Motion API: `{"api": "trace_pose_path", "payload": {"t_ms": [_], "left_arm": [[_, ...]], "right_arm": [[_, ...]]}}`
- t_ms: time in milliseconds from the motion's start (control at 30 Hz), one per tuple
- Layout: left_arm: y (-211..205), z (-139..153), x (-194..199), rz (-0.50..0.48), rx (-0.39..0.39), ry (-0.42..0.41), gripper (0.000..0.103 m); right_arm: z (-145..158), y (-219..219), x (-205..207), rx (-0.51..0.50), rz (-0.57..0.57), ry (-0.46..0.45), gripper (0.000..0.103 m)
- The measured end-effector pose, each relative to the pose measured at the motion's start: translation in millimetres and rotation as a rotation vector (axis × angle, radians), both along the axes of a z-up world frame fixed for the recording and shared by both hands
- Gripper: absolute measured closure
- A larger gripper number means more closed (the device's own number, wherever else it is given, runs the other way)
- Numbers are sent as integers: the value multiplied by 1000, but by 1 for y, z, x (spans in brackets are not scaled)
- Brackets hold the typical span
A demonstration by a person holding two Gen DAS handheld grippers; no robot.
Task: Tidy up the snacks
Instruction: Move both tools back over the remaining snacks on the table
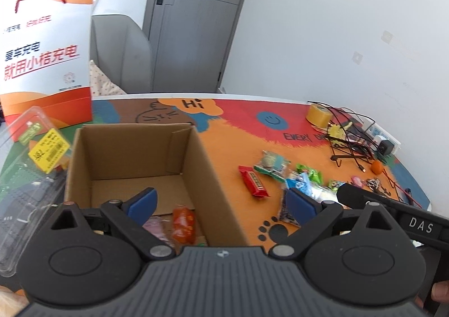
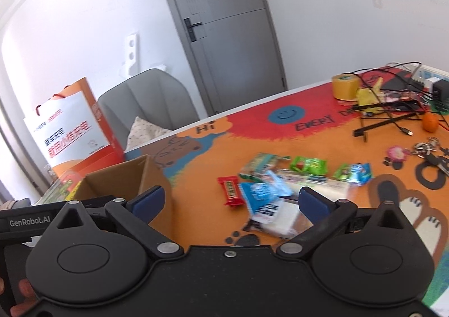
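Left wrist view: the camera sits behind the left gripper (image 1: 221, 202) and looks forward and downward along its fingers. It is close above the open cardboard box (image 1: 134, 165), whose inside fills the near centre. The snack pile (image 1: 291, 179) lies to the right.

Right wrist view: the camera sits behind the right gripper (image 2: 231, 200), also angled downward, close over the snack pile (image 2: 283, 185). The cardboard box (image 2: 126, 176) shows at the near left.

Both views share the colourful table mat (image 1: 238, 131) (image 2: 252, 131), the tape roll (image 1: 318, 116) (image 2: 345, 86), the paper bag (image 1: 45, 64) (image 2: 73, 131) and the far grey door (image 1: 193, 19) (image 2: 224, 25).
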State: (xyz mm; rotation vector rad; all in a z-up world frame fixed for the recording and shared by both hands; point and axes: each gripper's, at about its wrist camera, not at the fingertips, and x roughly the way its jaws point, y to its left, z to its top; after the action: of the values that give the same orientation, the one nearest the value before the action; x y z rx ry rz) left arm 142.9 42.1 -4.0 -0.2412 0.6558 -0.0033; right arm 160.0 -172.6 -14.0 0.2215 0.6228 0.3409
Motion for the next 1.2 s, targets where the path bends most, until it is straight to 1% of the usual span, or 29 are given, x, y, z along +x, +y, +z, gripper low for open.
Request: {"api": "trace_pose_path", "payload": {"t_ms": [233, 333, 433, 533, 667, 767, 833, 900, 967, 1100, 1200], "left_arm": [[-22, 0, 10, -43, -18, 15, 5], [-32, 0, 15, -50, -5, 14, 5], [-41, -2, 20, -60, -10, 18, 6], [-50, -4, 25, -71, -18, 20, 6], [-63, -8, 33, -89, -5, 23, 6], [-73, -13, 43, -99, -11, 34, 8], [-79, -16, 49, -105, -7, 38, 8], [-86, -19, 55, -111, -1, 42, 8], [-92, -24, 63, -118, 2, 59, 9], [-101, -36, 78, -119, 7, 96, 13], [-105, -42, 87, -120, 8, 108, 14]], "right_arm": [[-3, -25, 2, 17, -41, 21, 0], [-4, -37, 2, 33, -55, 21, 0], [-5, -48, 3, 31, -68, 18, 0], [-10, -57, 6, 27, -81, 26, 0], [-18, -67, 11, 30, -91, 36, 2], [-29, -71, 18, 32, -85, 63, 7], [-36, -74, 24, 37, -87, 95, 17], [-41, -77, 28, 48, -80, 115, 21], [-46, -80, 31, 49, -73, 129, 22], [-61, -85, 43, 65, -64, 182, 33], [-70, -86, 51, 82, -60, 215, 35]]}}
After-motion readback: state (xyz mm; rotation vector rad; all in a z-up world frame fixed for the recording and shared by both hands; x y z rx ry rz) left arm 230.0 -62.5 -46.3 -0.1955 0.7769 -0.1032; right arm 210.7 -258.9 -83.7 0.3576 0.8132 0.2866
